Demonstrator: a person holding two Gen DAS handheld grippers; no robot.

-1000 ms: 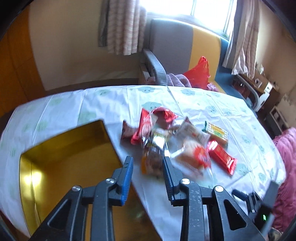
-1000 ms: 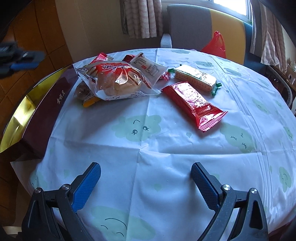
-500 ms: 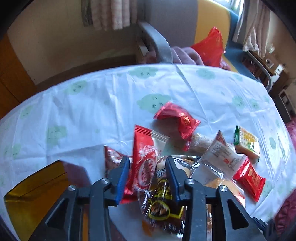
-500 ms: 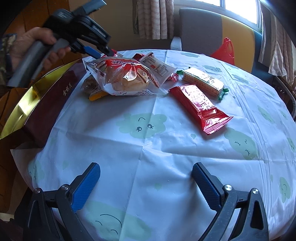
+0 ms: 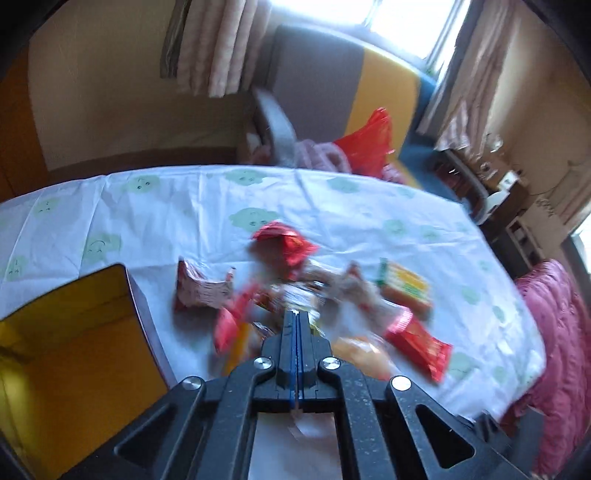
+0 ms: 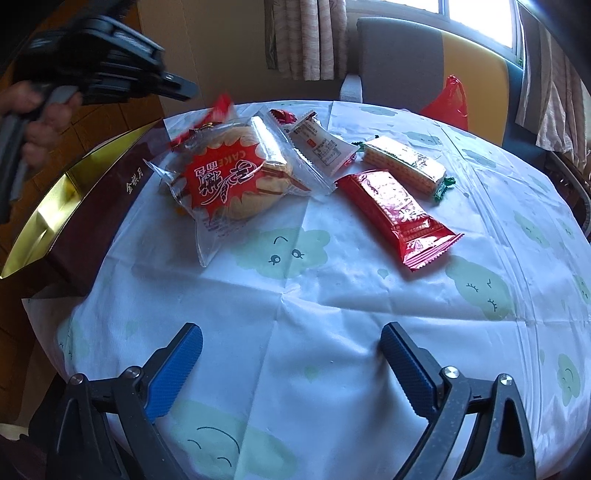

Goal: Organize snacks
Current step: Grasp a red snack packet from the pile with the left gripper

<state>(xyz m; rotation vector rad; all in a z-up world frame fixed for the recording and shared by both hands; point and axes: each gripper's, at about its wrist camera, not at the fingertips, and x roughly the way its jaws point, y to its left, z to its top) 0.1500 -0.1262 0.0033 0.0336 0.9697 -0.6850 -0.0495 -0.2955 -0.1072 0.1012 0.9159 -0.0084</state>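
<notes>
Snacks (image 5: 295,295) heaped just beyond the shut left gripper (image 5: 296,315); right gripper (image 6: 291,354) wide open, well short of them

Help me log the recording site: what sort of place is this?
Most likely a home living or dining room: a round table under a cartoon-print tablecloth, a grey-and-yellow armchair by a curtained window, and packaged snacks such as a cake bun.

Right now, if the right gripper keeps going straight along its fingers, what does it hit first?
Probably bare tablecloth. The right gripper is open with nothing between its fingers and points down at an empty patch. The cake bag and red wrapper lie farther on, to either side. Depth is uncertain.
</notes>
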